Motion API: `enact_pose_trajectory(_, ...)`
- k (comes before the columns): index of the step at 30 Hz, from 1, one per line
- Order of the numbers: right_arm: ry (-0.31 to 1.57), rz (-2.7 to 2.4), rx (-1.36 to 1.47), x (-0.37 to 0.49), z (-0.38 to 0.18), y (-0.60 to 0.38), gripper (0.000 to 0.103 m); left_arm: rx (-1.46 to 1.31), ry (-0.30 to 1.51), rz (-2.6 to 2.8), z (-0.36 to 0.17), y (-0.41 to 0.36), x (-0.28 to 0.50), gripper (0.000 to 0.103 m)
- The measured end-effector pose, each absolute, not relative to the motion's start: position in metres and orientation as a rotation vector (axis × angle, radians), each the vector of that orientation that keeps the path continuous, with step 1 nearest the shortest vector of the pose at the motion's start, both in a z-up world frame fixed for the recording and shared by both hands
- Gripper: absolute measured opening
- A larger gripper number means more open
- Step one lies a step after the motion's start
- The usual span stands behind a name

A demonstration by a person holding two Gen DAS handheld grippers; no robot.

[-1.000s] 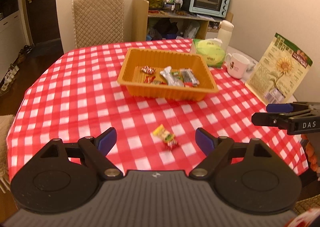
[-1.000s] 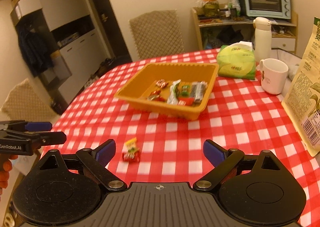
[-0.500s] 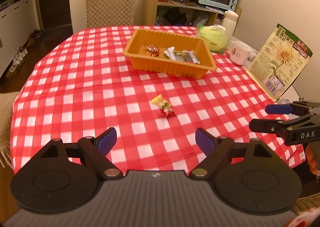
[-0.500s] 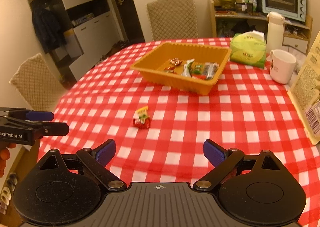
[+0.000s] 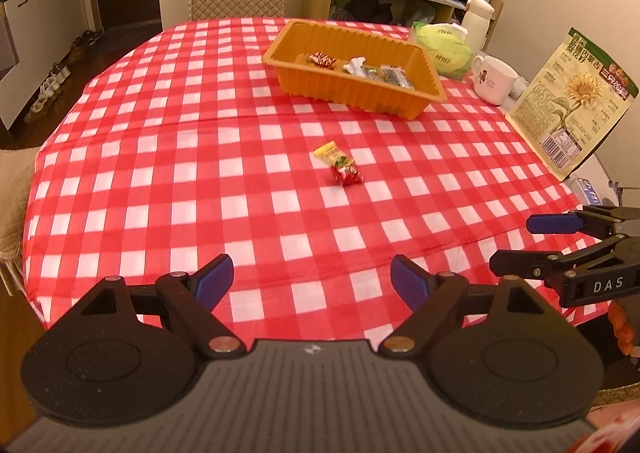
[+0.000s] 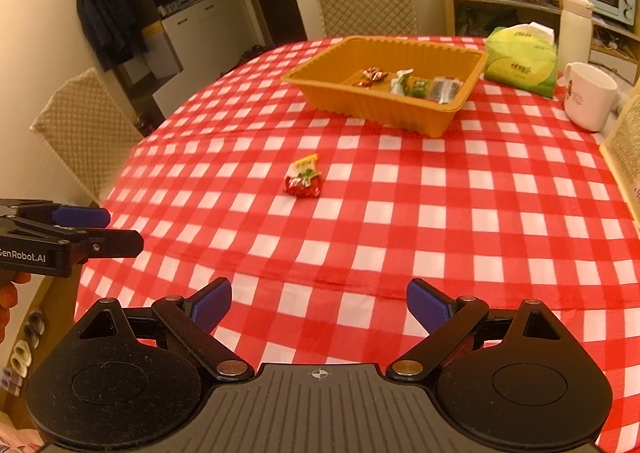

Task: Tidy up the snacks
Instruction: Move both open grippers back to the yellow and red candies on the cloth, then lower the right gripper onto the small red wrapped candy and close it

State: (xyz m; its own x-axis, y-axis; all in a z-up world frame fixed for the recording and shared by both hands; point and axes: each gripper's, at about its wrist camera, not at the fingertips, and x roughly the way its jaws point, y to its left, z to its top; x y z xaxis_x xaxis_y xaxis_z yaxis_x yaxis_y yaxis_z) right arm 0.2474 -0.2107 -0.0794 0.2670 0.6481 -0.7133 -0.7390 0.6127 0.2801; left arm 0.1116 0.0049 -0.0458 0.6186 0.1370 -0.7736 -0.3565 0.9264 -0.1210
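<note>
Flanking tray (image 5: 360,93): mug (image 5: 494,79), tissue pack (image 5: 440,49) | seed bag (image 5: 572,101) (upright)

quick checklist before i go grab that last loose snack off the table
1. Left gripper open, nothing between fingers: ok.
2. Right gripper open, nothing between fingers: ok.
3. Loose snack packet lies apart from the orange tray, nothing beside it: ok.
4. Gripper at the packet: not ok, both short of it.
5. Tray has room on its left side: ok.
6. White mug and sunflower bag out of the path: ok.
</note>
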Motion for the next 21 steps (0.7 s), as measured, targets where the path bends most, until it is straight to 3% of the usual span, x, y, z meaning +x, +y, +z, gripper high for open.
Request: enact_pose_trajectory(21,0.950,0.962,-0.163,0.246,-0.094,-0.172,0.094,-0.303,0.909,0.292,-0.062,0.029,0.111,0.084)
